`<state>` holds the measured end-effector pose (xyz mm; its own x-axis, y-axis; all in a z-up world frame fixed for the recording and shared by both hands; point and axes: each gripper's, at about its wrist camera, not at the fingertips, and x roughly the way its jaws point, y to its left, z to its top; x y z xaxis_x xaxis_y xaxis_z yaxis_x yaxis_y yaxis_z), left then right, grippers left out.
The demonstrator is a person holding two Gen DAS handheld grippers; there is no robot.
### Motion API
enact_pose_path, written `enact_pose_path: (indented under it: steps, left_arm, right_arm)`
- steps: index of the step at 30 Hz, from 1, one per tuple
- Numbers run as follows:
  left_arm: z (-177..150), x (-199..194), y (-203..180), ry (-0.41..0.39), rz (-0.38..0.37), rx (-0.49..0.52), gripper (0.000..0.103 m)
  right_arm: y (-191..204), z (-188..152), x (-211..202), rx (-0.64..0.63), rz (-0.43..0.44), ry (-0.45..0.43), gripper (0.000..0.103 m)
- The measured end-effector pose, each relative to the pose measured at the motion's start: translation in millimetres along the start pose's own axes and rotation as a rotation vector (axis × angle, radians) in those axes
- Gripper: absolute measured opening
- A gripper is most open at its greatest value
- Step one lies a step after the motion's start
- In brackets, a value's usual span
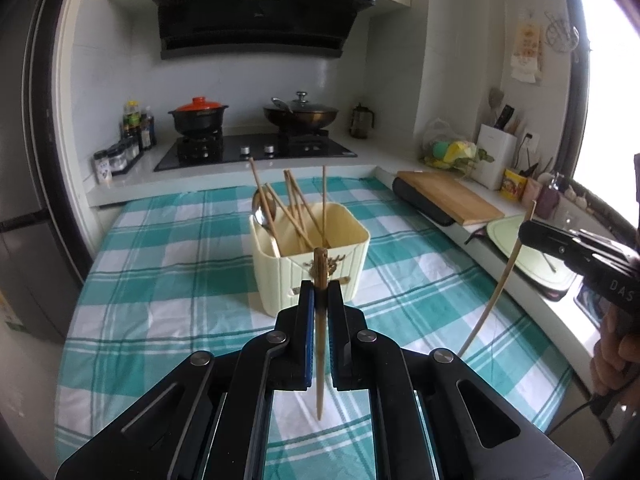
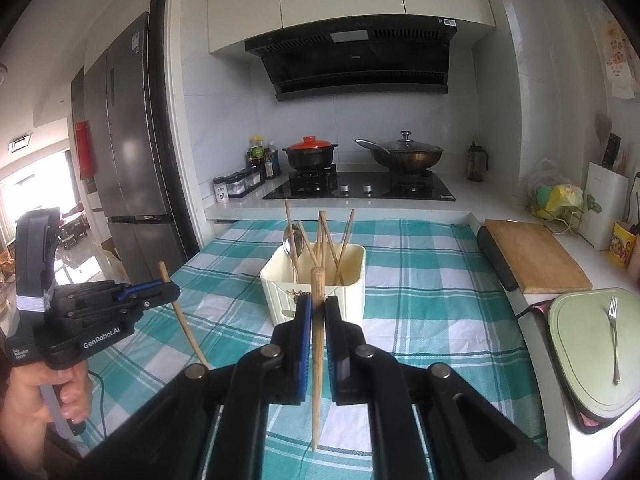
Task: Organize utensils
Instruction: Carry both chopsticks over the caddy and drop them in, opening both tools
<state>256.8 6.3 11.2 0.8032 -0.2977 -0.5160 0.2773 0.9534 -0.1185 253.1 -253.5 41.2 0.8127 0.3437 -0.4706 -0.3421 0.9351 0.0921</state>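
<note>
A cream utensil holder (image 1: 312,256) stands on the checked tablecloth, holding several wooden chopsticks and a metal spoon (image 1: 264,210); it also shows in the right wrist view (image 2: 316,284). My left gripper (image 1: 320,292) is shut on an upright wooden chopstick (image 1: 320,320), just in front of the holder. My right gripper (image 2: 318,308) is shut on another wooden chopstick (image 2: 318,344), also close before the holder. The right gripper shows in the left wrist view (image 1: 528,232) at right, the left gripper in the right wrist view (image 2: 170,290) at left.
A green tray (image 2: 588,348) with a fork (image 2: 614,336) sits on the counter at right, behind it a wooden cutting board (image 2: 536,256). A stove with a clay pot (image 2: 310,154) and a wok (image 2: 404,156) lies beyond the table. A fridge (image 2: 128,140) stands at left.
</note>
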Motion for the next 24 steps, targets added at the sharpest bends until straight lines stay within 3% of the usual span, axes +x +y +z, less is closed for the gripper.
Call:
enact_pose_path:
  steps: [8,17,24]
  left_arm:
    - [54.1,-6.1,27.8,-0.045,-0.092,-0.080,0.004]
    - [141.5,13.6,42.9,-0.194,-0.021,-0.084,0.004]
    - [154.8,85.8,48.4,-0.129,0.031,-0.090,0.004]
  right_arm:
    - [-8.2,39.8,12.4,-0.002,0.015,-0.036,0.007]
    - [4.1,132.2,50.7,-0.087,-0.011,-0.181,0.007]
    - [-4.2,145.6,131.2,-0.095,-0.006,-0.140,0.007]
